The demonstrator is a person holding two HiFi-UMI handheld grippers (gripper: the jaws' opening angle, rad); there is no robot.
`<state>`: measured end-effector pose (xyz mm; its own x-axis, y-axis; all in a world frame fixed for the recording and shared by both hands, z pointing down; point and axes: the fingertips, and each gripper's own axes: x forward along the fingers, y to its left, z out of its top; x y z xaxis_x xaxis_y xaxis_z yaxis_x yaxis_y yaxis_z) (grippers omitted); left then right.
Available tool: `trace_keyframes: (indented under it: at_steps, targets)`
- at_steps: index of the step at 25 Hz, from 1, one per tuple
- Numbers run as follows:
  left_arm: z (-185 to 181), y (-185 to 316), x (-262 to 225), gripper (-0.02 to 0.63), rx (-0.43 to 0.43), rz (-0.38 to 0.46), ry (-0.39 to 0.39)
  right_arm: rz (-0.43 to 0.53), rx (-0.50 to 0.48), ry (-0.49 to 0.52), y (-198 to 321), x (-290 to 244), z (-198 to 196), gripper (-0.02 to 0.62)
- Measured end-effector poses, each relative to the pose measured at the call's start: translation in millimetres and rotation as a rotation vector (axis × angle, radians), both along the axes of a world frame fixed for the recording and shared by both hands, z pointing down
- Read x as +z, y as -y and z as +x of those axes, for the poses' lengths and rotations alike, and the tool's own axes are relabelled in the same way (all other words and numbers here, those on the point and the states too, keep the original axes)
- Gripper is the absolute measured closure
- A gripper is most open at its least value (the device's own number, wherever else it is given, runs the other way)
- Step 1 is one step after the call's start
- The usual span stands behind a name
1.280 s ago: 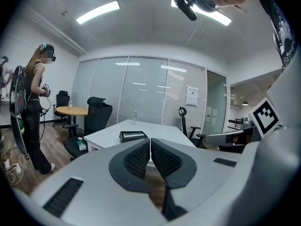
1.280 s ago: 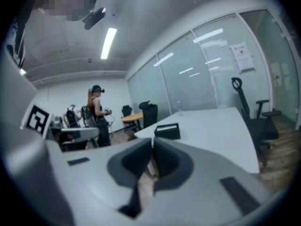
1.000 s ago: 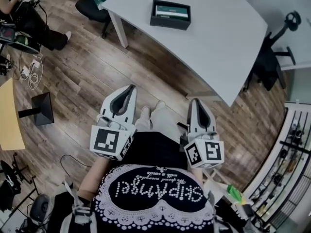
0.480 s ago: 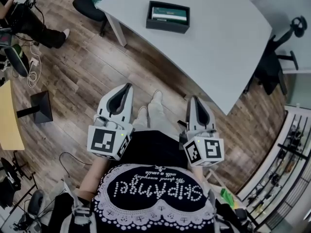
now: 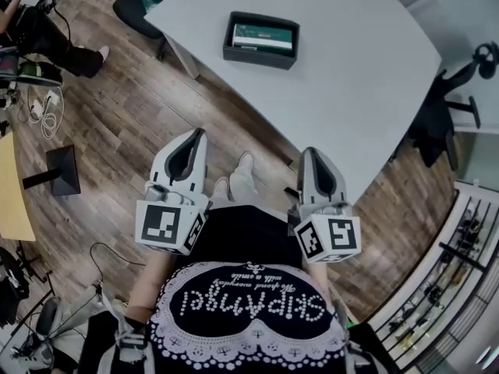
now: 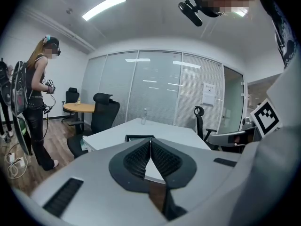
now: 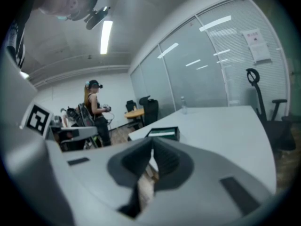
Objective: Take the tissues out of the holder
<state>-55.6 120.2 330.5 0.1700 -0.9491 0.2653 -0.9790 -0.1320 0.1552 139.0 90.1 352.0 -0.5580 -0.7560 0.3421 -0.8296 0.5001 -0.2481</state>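
Tissues (image 5: 263, 36), in holder (image 5: 257, 59) on table (image 5: 359, 68), upper centre: likely light, soft, crushable, best pinched at the pack's top edge; my left gripper (image 5: 196, 133) and right gripper (image 5: 310, 153), mid-frame, both pressed together, empty.

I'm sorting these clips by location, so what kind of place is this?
Most likely an office meeting room: a large pale table, black swivel office chairs beside it, and a glass partition wall behind.
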Motion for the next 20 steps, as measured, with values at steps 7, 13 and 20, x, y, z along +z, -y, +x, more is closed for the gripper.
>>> trace_keyframes:
  at_steps: [7, 13, 20]
  targets:
    - [7.4, 26.2, 1.2, 0.580, -0.045, 0.019, 0.006, 0.014, -0.039, 0.008, 33.5, 3.4, 7.7, 0.560]
    - [16.7, 45.8, -7.8, 0.579, -0.053, 0.037, 0.008, 0.025, -0.049, 0.011, 54.4, -2.5, 16.3, 0.561]
    - [18.2, 51.8, -12.2, 0.580, -0.050, 0.038, 0.039, 0.025, -0.033, 0.044, 58.3, -5.2, 24.6, 0.561]
